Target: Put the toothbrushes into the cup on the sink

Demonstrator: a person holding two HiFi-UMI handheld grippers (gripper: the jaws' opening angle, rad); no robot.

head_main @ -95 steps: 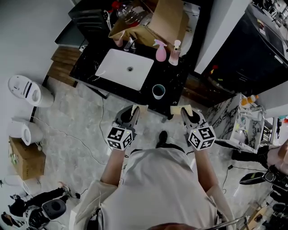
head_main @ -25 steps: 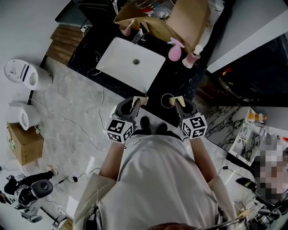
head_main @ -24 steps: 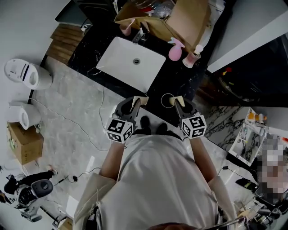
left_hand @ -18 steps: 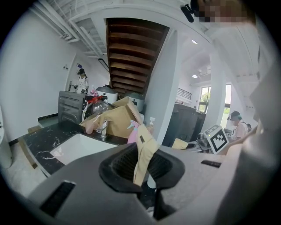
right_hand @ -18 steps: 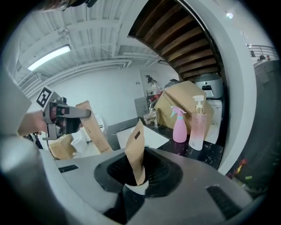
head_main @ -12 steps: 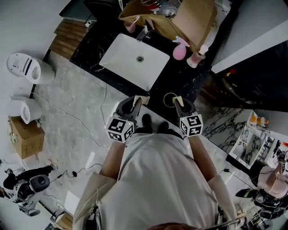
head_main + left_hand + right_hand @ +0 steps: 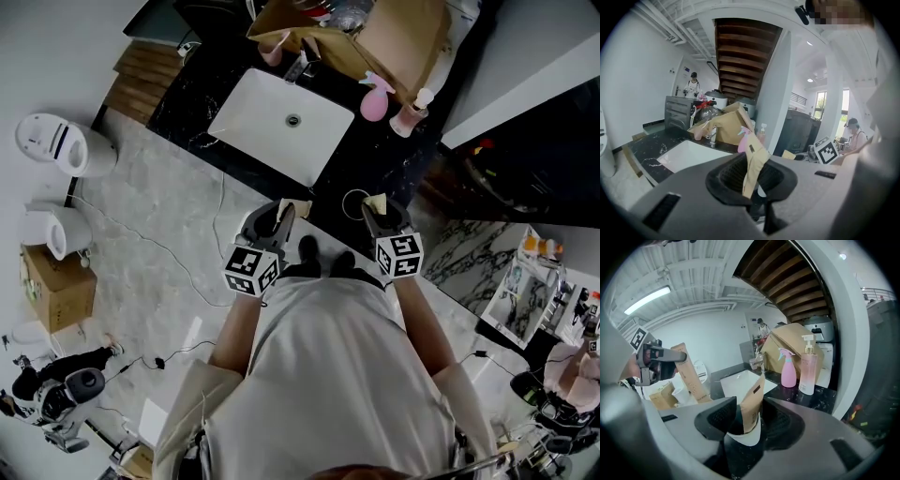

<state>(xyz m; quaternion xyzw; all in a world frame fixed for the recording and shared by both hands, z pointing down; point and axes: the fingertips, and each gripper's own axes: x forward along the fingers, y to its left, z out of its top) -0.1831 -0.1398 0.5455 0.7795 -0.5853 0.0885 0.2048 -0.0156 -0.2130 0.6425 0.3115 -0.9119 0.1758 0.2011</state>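
Now | left gripper [image 7: 751, 187]: jaws clamped on a paper-wrapped toothbrush [image 7: 753, 161], held at the counter's near edge, beside the white sink [image 7: 281, 117] | right gripper [image 7: 749, 425]: jaws clamped on a second wrapped toothbrush [image 7: 753, 408], its end at the rim of the cup [image 7: 354, 203] on the black counter [image 7: 380, 159]

The toothbrushes cannot be seen, because each is shut inside brown paper: the left packet [image 7: 751, 161] and the right packet [image 7: 753, 409]. The bottom of each packet is lost in the dark gap between the jaws that pinch it. From above, the right gripper [image 7: 380, 208] covers part of the cup [image 7: 353, 202].
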